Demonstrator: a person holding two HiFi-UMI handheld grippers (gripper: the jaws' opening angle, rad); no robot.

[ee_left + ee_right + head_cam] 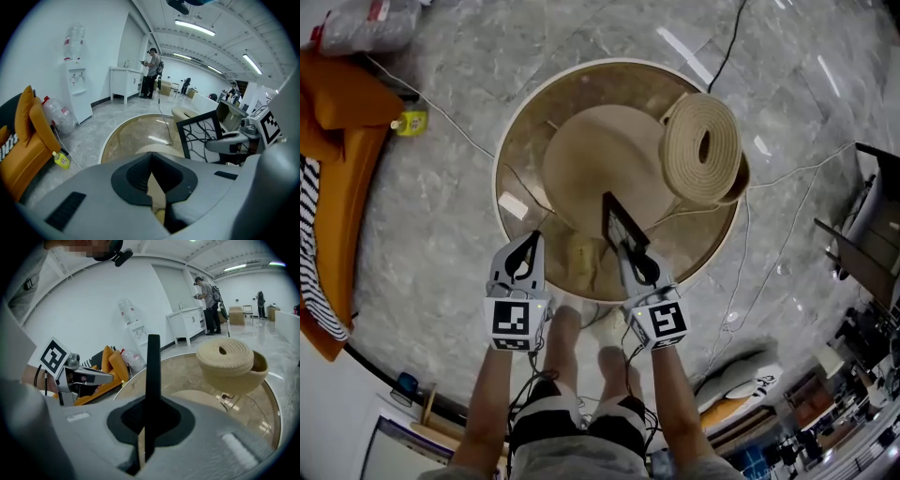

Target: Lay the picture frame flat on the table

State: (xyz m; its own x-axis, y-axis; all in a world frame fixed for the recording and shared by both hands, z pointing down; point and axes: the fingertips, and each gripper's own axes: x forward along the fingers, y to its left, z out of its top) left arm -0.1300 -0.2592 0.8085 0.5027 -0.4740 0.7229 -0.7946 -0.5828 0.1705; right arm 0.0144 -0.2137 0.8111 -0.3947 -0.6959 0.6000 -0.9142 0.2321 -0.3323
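Upright picture frame (617, 223) over near side of round table (517, 150), lower edge pinched in right gripper (630, 251); left gripper (528, 246) closed, empty. Frame looks light, stiff, thin, front likely fragile; hold border, not pane

I have the picture frame (622, 228) upright between the jaws of my right gripper (630, 255), over the near edge of the round table (523, 141). A rolled mat (703, 148) lies behind it to the right, and my left gripper (528, 253) is just left.

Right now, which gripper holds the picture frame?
The right gripper, shut on the edge of the black picture frame; the left gripper beside it is shut and empty.
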